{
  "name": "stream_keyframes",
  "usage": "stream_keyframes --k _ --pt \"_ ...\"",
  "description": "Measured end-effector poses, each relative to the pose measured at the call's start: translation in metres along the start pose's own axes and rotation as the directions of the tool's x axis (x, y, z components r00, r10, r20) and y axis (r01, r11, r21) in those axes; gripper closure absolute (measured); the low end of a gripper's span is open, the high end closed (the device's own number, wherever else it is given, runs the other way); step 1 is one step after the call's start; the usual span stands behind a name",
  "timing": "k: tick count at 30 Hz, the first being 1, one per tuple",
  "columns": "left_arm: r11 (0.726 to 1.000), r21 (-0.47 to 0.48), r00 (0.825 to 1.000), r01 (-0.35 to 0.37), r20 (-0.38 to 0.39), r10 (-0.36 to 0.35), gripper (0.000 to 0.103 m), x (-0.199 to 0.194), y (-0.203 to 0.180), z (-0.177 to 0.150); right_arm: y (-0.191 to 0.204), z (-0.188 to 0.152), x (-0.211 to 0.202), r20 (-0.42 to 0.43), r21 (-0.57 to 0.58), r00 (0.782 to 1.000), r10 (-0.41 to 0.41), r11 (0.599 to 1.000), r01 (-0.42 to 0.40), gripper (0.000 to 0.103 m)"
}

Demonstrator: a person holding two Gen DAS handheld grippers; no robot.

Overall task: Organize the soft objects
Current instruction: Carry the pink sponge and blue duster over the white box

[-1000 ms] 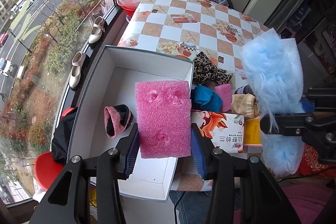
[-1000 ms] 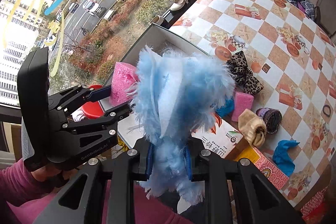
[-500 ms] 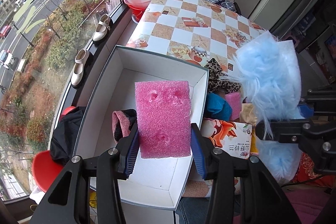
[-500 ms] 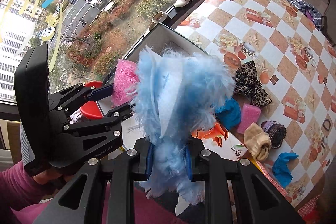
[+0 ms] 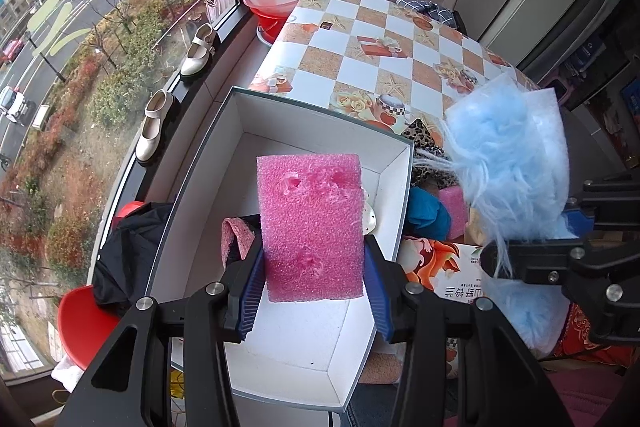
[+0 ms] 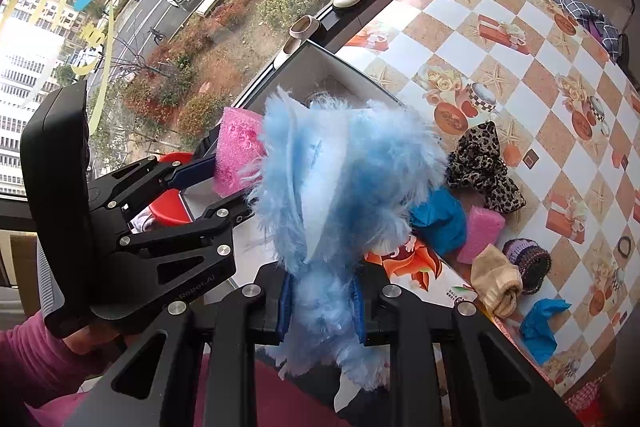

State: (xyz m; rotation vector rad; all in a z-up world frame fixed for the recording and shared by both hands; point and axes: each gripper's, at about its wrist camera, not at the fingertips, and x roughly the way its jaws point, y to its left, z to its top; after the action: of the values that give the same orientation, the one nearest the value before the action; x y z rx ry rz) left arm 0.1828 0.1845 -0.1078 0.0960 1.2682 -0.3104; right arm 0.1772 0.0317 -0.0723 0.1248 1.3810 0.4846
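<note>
My left gripper (image 5: pixel 314 291) is shut on a pink foam block (image 5: pixel 311 227) and holds it above the open white box (image 5: pixel 224 155). A pink-and-black rolled sock (image 5: pixel 236 239) lies in the box, partly hidden by the block. My right gripper (image 6: pixel 320 303) is shut on a fluffy light-blue piece (image 6: pixel 344 179), held to the right of the box; it also shows in the left wrist view (image 5: pixel 508 163). The left gripper appears in the right wrist view (image 6: pixel 216 183) with the block (image 6: pixel 236 151).
On the checkered table (image 6: pixel 520 39) lie a leopard scrunchie (image 6: pixel 484 167), a teal cloth (image 6: pixel 440 223), a small pink foam (image 6: pixel 480 235), a beige sock (image 6: pixel 496 279), a knitted roll (image 6: pixel 528 267), a blue cloth (image 6: pixel 540 327). A printed carton (image 5: pixel 440 267) sits beside the box. Window at left.
Both grippers have drawn back and up from the table, still holding their objects. The box and table look farther away.
</note>
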Motion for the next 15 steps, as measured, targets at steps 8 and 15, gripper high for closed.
stream_keyframes --k 8,15 --pt "1.000 -0.004 1.000 0.005 -0.005 -0.005 0.054 0.006 0.003 0.003 -0.002 0.005 0.006 -0.011 0.002 1.000 -0.009 1.000 0.009 0.078" --pt "1.000 -0.012 1.000 -0.003 -0.004 0.002 0.054 0.010 0.007 0.008 -0.011 0.010 0.009 -0.007 0.026 1.000 -0.016 1.000 0.016 0.078"
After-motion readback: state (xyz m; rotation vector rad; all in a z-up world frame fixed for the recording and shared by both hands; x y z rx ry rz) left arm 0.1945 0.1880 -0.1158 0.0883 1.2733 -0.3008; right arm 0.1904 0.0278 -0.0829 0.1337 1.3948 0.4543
